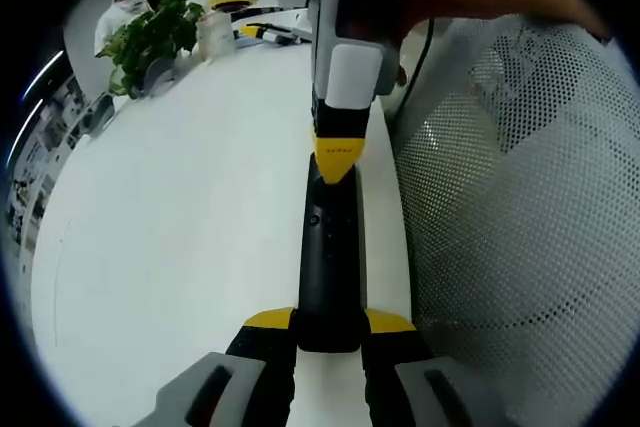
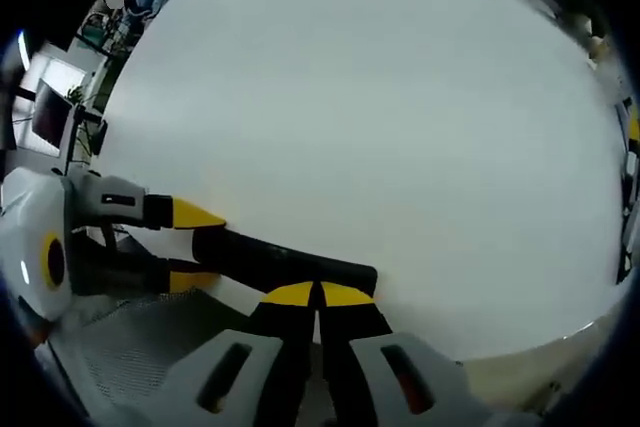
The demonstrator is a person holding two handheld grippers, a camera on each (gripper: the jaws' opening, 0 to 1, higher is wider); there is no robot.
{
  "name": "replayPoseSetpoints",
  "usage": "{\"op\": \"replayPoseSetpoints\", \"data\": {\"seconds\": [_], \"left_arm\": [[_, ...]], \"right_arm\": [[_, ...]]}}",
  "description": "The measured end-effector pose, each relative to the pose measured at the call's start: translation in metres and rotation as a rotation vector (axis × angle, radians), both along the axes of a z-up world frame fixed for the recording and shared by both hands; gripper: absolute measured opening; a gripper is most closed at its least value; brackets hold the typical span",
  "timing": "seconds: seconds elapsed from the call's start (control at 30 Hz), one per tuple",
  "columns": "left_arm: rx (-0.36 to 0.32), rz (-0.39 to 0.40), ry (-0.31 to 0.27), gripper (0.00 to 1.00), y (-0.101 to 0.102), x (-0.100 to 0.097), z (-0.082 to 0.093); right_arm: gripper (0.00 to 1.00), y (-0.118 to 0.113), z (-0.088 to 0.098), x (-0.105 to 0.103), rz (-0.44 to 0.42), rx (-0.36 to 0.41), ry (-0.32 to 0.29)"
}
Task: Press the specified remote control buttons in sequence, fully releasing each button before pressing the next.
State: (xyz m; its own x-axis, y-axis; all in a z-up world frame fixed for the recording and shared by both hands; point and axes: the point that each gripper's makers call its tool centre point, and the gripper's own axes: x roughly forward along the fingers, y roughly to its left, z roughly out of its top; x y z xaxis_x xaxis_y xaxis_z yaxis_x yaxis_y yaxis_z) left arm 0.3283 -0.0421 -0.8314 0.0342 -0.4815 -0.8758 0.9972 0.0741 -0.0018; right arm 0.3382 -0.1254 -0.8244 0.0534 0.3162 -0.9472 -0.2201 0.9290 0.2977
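left gripper (image 1: 330,332) clamps remote (image 1: 330,257) near table (image 1: 180,247) edge | right gripper (image 2: 318,294) — jaws together, tips on remote | open tabletop beyond

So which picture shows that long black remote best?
The left gripper view: the remote runs lengthwise, its face and buttons visible, held between the left tongs. The right gripper view shows it side-on, buttons hidden.

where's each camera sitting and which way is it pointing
Left gripper view: rides the left gripper, looking along the remote control it clamps, toward a plant; a person's arm reaches in above.
Right gripper view: rides the right gripper, looking across the white table; its closed tips rest on the remote.
Shared: the remote, the table, and each other's gripper, the right one at, the left at.
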Motion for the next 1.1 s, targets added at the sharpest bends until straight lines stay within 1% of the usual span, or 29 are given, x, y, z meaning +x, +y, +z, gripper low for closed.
{"op": "replayPoseSetpoints", "data": {"seconds": [0.17,0.23,0.33,0.5,0.7,0.97,1.0,1.1], "left_arm": [[-0.007,0.003,-0.001,0.25,0.000,0.000,0.000],[-0.009,0.003,0.000,0.25,0.000,0.000,0.000],[-0.009,0.003,0.000,0.25,0.000,0.000,0.000],[-0.010,0.005,0.001,0.25,0.000,0.000,0.000],[-0.008,0.004,0.001,0.25,0.000,0.000,0.000],[-0.005,0.003,0.000,0.25,0.000,0.000,0.000],[-0.004,0.003,0.001,0.25,0.000,0.000,0.000],[-0.004,0.003,0.001,0.25,0.000,0.000,0.000]], "right_arm": [[0.00,-0.001,0.001,0.000,-0.049,0.020,0.020],[0.00,-0.001,0.004,0.004,-0.054,0.026,-0.008],[0.00,0.001,0.008,0.014,-0.053,0.050,-0.074],[0.00,0.010,0.011,0.017,-0.030,0.079,-0.099],[0.00,0.012,0.005,0.015,0.021,0.046,-0.097],[0.00,0.015,0.000,0.009,0.041,0.039,-0.070],[0.00,0.015,0.001,0.010,0.048,0.033,-0.085],[0.00,0.014,0.000,0.011,0.049,0.029,-0.092]]}}
